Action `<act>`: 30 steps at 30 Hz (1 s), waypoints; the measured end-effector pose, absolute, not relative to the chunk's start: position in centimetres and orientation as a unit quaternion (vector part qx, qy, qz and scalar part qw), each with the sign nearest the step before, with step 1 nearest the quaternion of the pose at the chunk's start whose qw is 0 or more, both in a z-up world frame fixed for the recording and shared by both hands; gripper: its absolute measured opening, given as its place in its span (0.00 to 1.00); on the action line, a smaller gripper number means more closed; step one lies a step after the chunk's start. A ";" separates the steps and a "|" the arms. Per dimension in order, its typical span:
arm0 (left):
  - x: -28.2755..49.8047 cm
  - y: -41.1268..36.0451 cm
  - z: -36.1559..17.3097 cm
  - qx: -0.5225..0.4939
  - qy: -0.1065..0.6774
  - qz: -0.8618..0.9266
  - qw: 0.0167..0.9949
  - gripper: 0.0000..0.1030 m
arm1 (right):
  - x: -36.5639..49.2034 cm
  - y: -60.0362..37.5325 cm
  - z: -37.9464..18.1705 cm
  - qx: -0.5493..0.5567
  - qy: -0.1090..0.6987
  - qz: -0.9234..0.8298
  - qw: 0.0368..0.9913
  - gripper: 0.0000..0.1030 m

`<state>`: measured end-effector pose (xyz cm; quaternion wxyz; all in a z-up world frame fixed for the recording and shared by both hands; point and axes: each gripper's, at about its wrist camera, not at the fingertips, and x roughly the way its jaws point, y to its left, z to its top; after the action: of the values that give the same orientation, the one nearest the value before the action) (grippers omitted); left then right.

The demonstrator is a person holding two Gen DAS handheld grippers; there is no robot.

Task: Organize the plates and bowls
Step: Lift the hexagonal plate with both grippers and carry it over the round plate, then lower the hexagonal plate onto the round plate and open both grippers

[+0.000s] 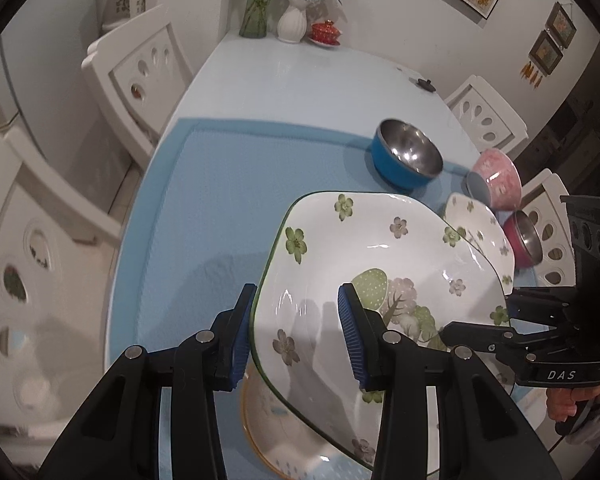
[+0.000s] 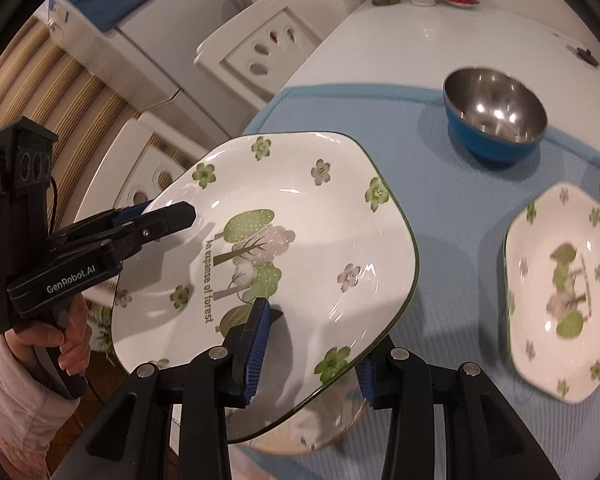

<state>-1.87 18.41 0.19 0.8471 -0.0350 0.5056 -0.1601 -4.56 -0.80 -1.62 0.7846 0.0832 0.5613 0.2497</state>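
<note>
A large white plate with green and pink flowers (image 1: 328,248) (image 2: 300,184) hangs tilted above the blue mat (image 1: 204,208), held from both sides. My left gripper (image 1: 296,300) is shut on its near-left rim, one pad under the edge and one on the face; the right wrist view shows that gripper (image 2: 160,214) at the left. My right gripper (image 2: 314,344) is shut on the opposite rim, and it appears in the left wrist view (image 1: 480,318) too. An orange-rimmed plate (image 1: 268,420) (image 2: 320,428) lies on the mat beneath, mostly hidden.
A smaller flowered plate (image 2: 560,296) (image 1: 480,232) lies to the right. A blue steel bowl (image 1: 408,156) (image 2: 496,112) stands behind; a pink bowl (image 1: 496,176) and a red steel bowl (image 1: 524,240) sit at the right edge. Vases (image 1: 292,20) stand at the far end, white chairs (image 1: 140,72) around.
</note>
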 end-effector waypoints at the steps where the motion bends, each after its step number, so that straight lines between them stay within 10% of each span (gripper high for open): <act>1: -2.3 18.4 -0.1 -0.037 0.509 -0.158 0.846 0.36 | -5.2 -0.8 -2.0 0.083 0.565 0.252 0.781 0.37; 30: -6.9 19.5 -6.4 -0.051 0.584 -0.118 0.802 0.36 | -9.6 1.5 -7.7 0.038 0.624 0.268 0.733 0.37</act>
<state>-6.90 19.52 -6.42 0.8016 -0.0513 0.5838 -0.1179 -9.62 1.51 -7.66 0.7329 0.0381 0.6240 0.2685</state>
